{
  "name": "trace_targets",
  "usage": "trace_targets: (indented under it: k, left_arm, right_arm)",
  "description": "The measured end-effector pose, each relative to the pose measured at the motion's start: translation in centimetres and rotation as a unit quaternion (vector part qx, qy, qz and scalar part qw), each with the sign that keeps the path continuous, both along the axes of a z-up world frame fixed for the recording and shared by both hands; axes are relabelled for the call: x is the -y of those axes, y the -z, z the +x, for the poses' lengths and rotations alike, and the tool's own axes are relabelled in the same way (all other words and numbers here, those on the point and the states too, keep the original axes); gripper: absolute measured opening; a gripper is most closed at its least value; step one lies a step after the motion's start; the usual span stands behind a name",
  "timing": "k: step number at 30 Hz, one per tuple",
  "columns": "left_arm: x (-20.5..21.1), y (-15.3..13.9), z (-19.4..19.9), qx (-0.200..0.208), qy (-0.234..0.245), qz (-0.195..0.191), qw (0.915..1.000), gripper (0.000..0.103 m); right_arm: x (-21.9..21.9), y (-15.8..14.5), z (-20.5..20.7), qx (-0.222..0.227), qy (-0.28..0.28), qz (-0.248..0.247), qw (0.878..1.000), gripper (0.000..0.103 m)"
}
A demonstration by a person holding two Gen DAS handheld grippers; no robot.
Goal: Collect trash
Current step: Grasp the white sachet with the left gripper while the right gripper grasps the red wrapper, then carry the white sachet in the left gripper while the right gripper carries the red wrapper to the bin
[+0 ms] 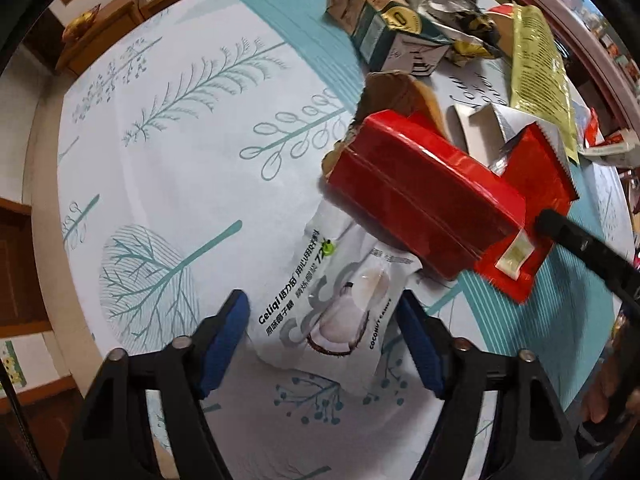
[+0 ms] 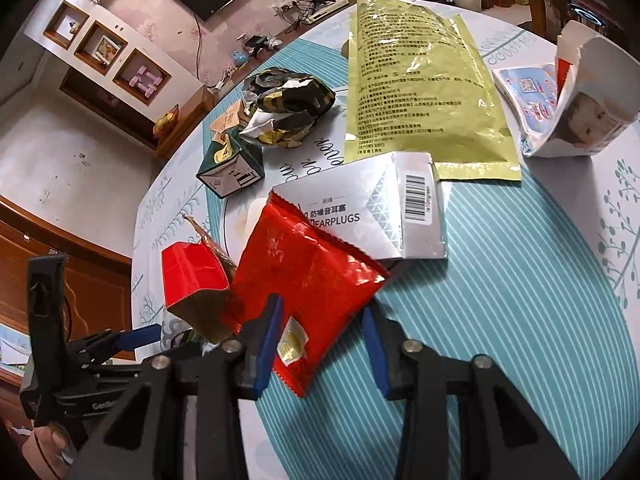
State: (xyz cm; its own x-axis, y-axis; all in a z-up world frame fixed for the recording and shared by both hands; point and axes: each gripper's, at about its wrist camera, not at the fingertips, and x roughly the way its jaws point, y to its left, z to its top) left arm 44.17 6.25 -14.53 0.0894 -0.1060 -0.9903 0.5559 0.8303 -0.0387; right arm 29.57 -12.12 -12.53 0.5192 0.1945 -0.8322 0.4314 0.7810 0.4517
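Two sets of tongs are working the same little heap of trash here, which explains why everything looks so crowded. The left tongs point(image 1: 322, 340) are spread wide open with the white coconut candy wrapper point(image 1: 340, 312) lying flat on the worktop point(image 1: 160, 184) between the blue pads, not pinched yet as far as I can see. The right tongs point(image 2: 322, 344) are open too, straddling the near corner of the red foil packet point(image 2: 304, 280), so my guess is each hand is lining up its own piece to grab. A red carton point(image 1: 416, 196) with a torn brown end lies tipped over the far end of the white wrapper, which could snag if the wrapper gets pulled out. Farther back the rest of the litter sits in a loose pile: a silver earplugs box point(image 2: 372, 212) partly under the red packet, a yellow-green pouch point(image 2: 420, 80) lying flat, a green carton point(image 2: 230, 164), a crumpled foil wad point(image 2: 284, 108) just beside it, and a torn white box point(image 2: 576, 108) off to the far right. No bin or bag shows in either view, so where it all goes I can't tell.
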Motion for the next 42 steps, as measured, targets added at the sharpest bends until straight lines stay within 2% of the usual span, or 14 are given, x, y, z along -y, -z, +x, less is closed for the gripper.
trace_targets:
  k: [2,4,5,7,8,12,22,28,35,42]
  left_arm:
    - [-0.1,-0.1,0.0,0.007,-0.002,-0.002,1.0000,0.059]
    - [-0.1,-0.2,0.0,0.013,-0.004,0.005,0.9999,0.041]
    - [-0.1,-0.4,-0.1,0.015,-0.006,0.009,0.9998,0.035]
    - [-0.2,-0.5,-0.4,0.006,-0.016,0.006,0.9998,0.016]
    - [-0.5,-0.7,-0.6,0.004,-0.023,0.005,0.9997,0.013]
    - [-0.6,-1.6,-2.1,0.018,-0.042,0.007,0.9989,0.011]
    - [-0.2,-4.9,-8.7,0.053,-0.039,0.010,0.9978,0.009]
    - [0.4,-6.9,-14.5,0.057,-0.031,0.000,0.9979,0.009]
    - [4.1,-8.7,-22.5,0.065,-0.024,-0.016,0.9974,0.009]
    - [7.0,-9.0,-31.4,0.065,-0.070,-0.026,0.9951,0.009]
  right_arm:
    - [-0.2,0.0,-0.1,0.006,-0.004,0.001,1.000,0.019]
    - [-0.4,-0.3,-0.3,0.012,-0.010,0.000,1.000,0.015]
    - [-0.5,-0.6,-0.5,0.017,-0.011,0.001,1.000,0.014]
    - [-0.7,-1.4,-1.0,0.027,-0.018,0.002,0.999,0.009]
    - [-0.8,-1.7,-1.3,0.032,-0.020,0.002,0.999,0.008]
    - [-1.2,-3.0,-3.0,0.044,-0.033,-0.006,0.998,0.006]
    - [0.0,-5.4,-9.8,0.061,-0.030,-0.021,0.997,0.006]
    - [1.7,-6.2,-14.5,0.065,-0.028,-0.030,0.997,0.006]
    - [4.1,-7.2,-20.8,0.068,-0.049,-0.043,0.996,0.006]
    - [6.6,-7.2,-27.7,0.061,-0.114,-0.047,0.991,0.006]
